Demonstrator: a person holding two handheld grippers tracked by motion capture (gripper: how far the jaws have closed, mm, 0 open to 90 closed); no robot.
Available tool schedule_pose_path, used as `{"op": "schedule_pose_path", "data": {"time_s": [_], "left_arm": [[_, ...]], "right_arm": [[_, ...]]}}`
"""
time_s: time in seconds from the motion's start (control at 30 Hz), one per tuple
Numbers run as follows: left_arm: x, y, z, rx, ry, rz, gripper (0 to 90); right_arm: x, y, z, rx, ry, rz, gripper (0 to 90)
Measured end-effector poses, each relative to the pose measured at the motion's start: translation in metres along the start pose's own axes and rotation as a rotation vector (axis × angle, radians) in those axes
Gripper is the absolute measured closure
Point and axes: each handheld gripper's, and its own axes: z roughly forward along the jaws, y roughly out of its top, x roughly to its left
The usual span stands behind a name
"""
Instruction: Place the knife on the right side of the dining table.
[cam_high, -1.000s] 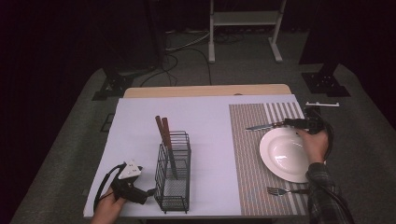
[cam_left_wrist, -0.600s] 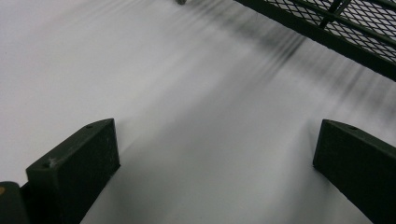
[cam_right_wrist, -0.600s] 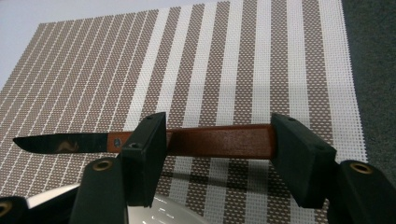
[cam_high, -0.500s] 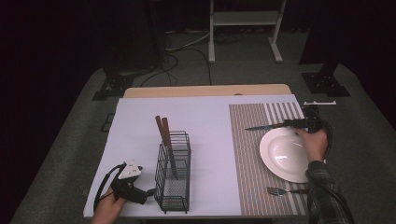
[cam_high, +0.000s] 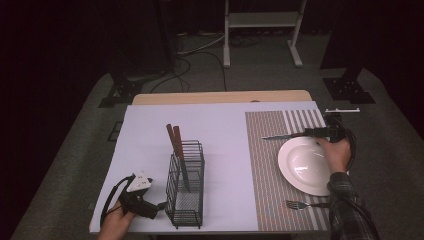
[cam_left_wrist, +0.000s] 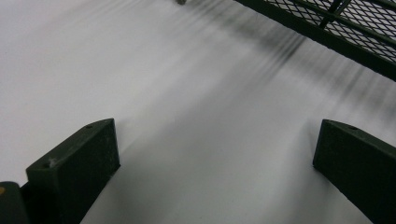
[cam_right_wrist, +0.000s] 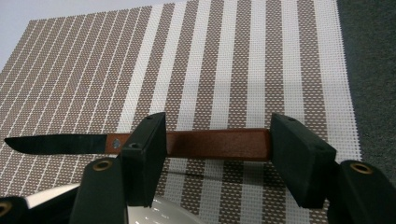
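A knife (cam_right_wrist: 210, 143) with a brown handle and a dark blade lies crosswise on the striped placemat (cam_right_wrist: 233, 60), just beyond the white plate (cam_high: 305, 167). My right gripper (cam_right_wrist: 217, 154) hovers over the handle. Its jaws stand apart, one in front of the handle near the blade and one at its butt end, and the pads do not press on it. From above, the knife (cam_high: 282, 136) points left from the right gripper (cam_high: 312, 133). My left gripper (cam_high: 157, 205) rests open on the white table cover beside the black wire basket (cam_high: 186, 200), and nothing is between its jaws (cam_left_wrist: 215, 158).
Two brown-handled utensils (cam_high: 174, 137) stand in the basket, whose mesh (cam_left_wrist: 336, 23) shows ahead of the left jaws. A fork (cam_high: 300, 204) lies on the placemat (cam_high: 265, 165) near the front edge. Dark floor, cables and stand legs surround the table.
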Motion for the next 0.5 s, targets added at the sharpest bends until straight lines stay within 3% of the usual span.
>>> {"op": "schedule_pose_path", "data": {"time_s": [0.5], "left_arm": [[0.0002,0.0001,0.0,0.001,-0.001,0.001,0.0]], "right_arm": [[-0.0015,0.0003,-0.01,-0.038,0.006,0.009,35.4]]}}
